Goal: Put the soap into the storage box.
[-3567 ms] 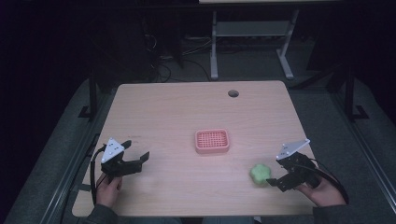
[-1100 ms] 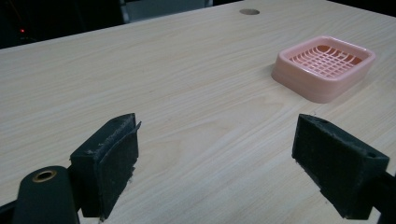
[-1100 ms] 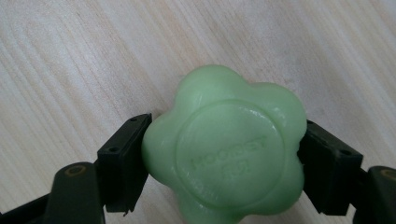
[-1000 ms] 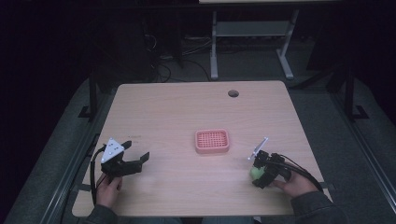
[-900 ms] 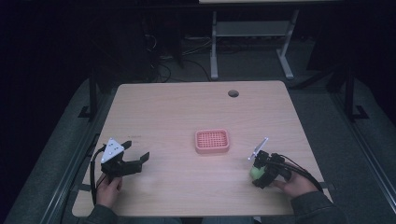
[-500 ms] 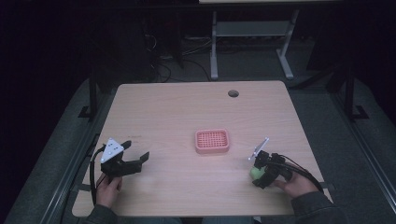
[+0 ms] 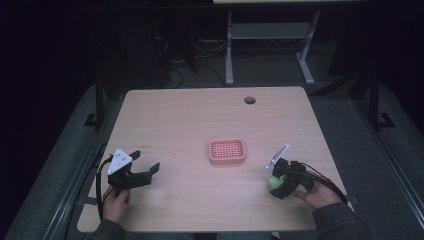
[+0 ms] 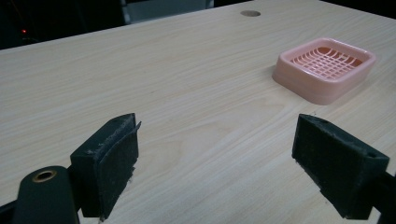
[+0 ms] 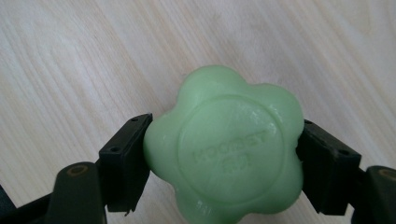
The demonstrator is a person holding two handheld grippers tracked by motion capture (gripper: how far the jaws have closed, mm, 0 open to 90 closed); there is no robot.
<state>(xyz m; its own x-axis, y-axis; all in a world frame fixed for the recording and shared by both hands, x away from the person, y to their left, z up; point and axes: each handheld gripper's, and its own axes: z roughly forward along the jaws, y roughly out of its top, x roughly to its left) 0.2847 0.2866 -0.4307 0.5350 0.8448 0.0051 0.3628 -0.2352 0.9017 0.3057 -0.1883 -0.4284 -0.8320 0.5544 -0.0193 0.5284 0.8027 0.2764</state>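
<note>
A green flower-shaped soap point(image 9: 229, 149) lies on the wooden table, and my right gripper point(image 9: 224, 163) is shut on it, one jaw pressed against each side. From above, the soap point(image 7: 274, 182) sits at the table's front right under the right gripper point(image 7: 278, 183). A pink slotted soap dish point(image 7: 227, 151) stands at the table's middle, a short way left of and beyond the soap. My left gripper point(image 7: 149, 171) hovers at the front left, open, with bare table between its jaws. The dish point(image 8: 324, 68) shows ahead and to the right in the left gripper view.
The wooden table point(image 7: 190, 120) has a round cable hole point(image 7: 249, 100) near its far edge. A metal desk frame point(image 7: 270, 40) and cables stand on the dark floor beyond. The table's front edge runs just behind both hands.
Since 3.6 s ago my right gripper has moved left and down onto the green soap and shut on it. Over the last second little has moved. The left gripper has stayed put.
</note>
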